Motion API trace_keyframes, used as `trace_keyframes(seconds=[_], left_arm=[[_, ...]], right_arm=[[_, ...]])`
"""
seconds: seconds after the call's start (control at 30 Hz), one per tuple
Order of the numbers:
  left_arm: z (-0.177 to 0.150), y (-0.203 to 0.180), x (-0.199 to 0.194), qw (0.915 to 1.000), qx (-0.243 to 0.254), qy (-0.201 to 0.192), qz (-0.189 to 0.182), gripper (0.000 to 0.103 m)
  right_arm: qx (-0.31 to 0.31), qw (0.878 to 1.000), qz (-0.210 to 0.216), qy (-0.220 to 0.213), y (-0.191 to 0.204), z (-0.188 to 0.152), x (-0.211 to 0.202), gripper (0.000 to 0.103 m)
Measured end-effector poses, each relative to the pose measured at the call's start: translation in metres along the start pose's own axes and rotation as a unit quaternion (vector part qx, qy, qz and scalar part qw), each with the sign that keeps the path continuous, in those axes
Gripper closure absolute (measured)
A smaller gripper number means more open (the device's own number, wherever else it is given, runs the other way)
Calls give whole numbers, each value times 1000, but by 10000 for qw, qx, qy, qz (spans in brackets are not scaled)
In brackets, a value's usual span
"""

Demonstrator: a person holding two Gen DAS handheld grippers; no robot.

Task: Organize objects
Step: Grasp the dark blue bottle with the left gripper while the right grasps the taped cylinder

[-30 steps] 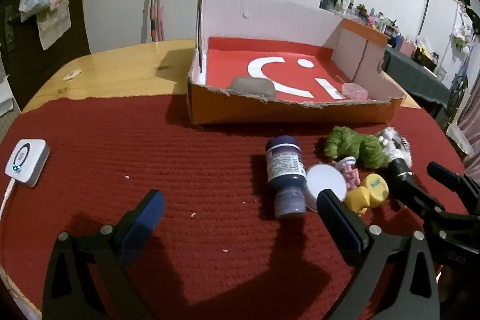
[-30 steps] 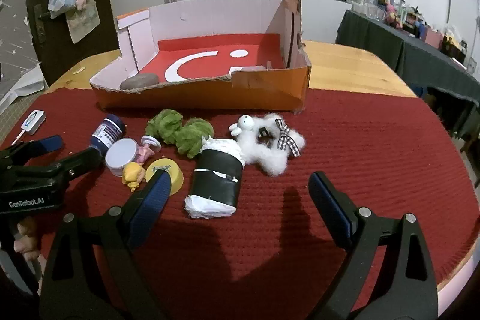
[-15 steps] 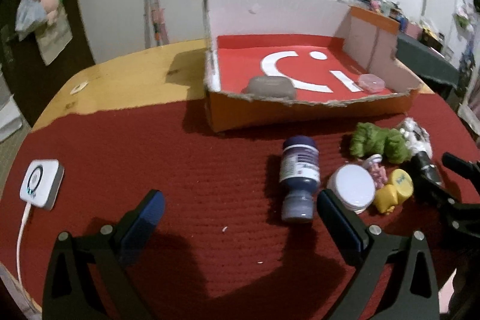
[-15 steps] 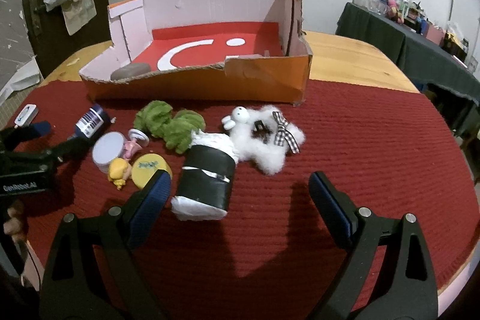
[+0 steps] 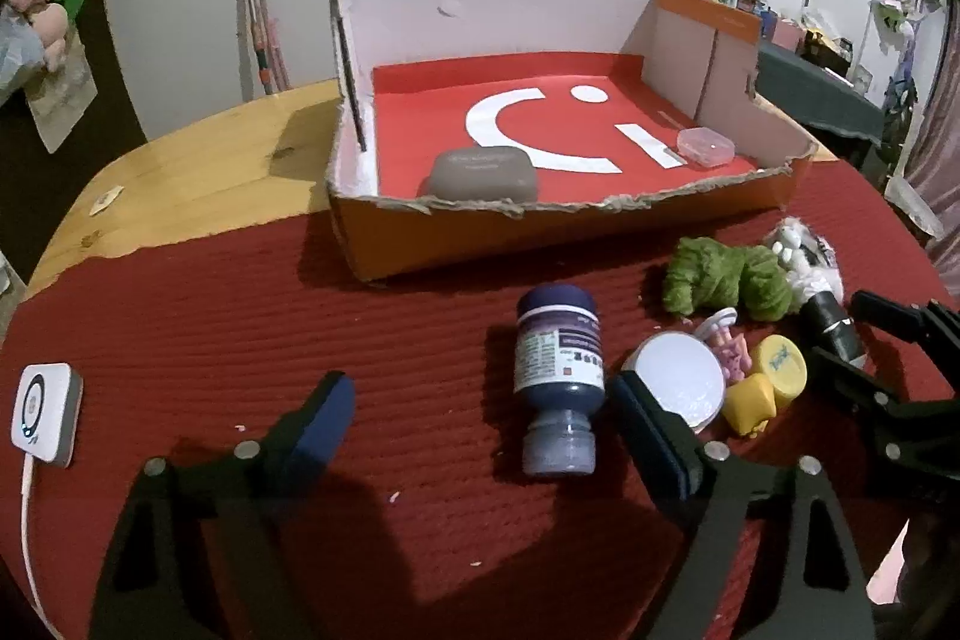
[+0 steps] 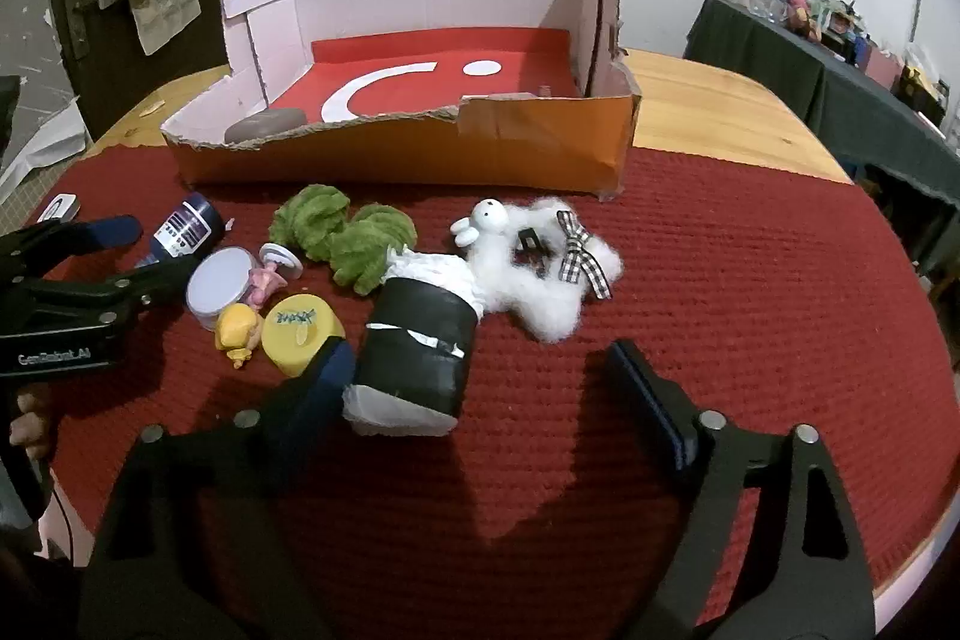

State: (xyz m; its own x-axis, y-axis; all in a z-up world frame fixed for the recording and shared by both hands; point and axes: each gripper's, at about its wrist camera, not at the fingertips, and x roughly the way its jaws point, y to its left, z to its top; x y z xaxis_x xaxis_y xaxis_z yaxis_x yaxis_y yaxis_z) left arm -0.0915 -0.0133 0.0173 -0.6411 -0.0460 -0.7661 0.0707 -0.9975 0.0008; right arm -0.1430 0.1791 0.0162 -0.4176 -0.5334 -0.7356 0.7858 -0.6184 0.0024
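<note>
Jaws spread wide, the left gripper (image 5: 483, 424) lines up on the dark bottle (image 5: 558, 376) lying on the red mat, while the equally wide right gripper (image 6: 486, 400) frames the black roll (image 6: 417, 352). Beyond the toy clutter, the torn-fronted cardboard box (image 5: 570, 220) offers a low edge and ample open floor.

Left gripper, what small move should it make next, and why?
Probably ease the left gripper forward and down around the dark blue bottle. The jaws are open, and the bottle lies on its side between them, outside the cardboard box.
</note>
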Motion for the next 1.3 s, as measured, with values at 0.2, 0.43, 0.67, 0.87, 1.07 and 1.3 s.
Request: trace_keyframes(seconds=[0.2, 0.43, 0.67, 0.87, 1.07, 1.3], left_arm=[[2, -2, 0, 9998, -5, -20, -178, 29], [1, -7, -3, 9991, -5, -39, -429, 49], [0, -13, -5, 9986, -4, -80, -523, 74], [-1, -16, -10, 9984, -62, -140, -535, 74], [1, -14, -19, 9980, -113, -275, -549, 74], [1, -16, -21, 9977, -121, -276, -602, 74]], right_arm=[[-44, 9999, 96, 14, 4, 3, 0, 40], [-71, 9997, 220, -13, 6, 3, -1, 56], [-167, 9993, 333, -26, 12, 2, -2, 69], [-2, 9985, 549, -26, 6, 2, -8, 69], [-3, 9982, 566, -175, 4, 6, -18, 69], [13, 9978, 629, -190, 3, 8, -20, 69]])
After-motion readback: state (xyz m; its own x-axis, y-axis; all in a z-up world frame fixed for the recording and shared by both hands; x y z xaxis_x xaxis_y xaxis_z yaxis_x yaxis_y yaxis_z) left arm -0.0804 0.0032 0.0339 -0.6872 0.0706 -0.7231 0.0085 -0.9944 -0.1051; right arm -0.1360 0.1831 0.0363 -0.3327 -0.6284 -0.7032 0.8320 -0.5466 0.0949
